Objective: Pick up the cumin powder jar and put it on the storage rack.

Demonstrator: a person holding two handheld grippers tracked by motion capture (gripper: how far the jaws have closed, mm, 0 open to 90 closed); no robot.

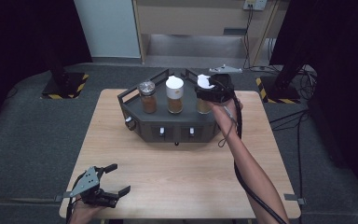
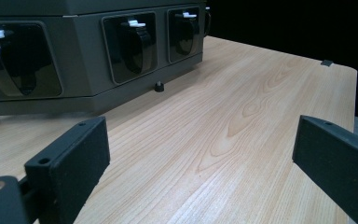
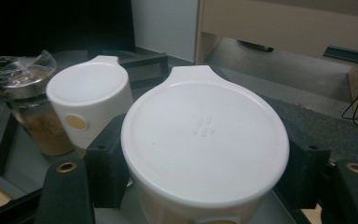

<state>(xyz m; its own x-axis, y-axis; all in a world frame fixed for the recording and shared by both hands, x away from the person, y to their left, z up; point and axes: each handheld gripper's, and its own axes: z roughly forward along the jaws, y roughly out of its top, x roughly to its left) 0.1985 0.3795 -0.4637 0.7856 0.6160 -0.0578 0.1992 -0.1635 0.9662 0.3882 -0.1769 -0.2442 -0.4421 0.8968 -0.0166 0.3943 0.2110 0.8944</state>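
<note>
The right gripper (image 1: 213, 88) pinches the white-lidded jar (image 3: 205, 140) at upper centre of the high view, over the right end of the dark rack (image 1: 135, 109). If the grip is only on the lid, the jar may slip or knock the middle jar (image 1: 175, 95) just beside it. The forearm reaches forward from lower right; the left gripper (image 1: 103, 179) rests at lower left, jaws spread and empty.

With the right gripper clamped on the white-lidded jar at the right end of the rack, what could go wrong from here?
1. The right gripper grips the jar at its white lid; lifting may pull the lid loose or let the jar slip.
2. The middle jar stands close beside it; a sideways swing may knock it.
3. The rack has a raised rail; a low lift may catch on it.
</note>
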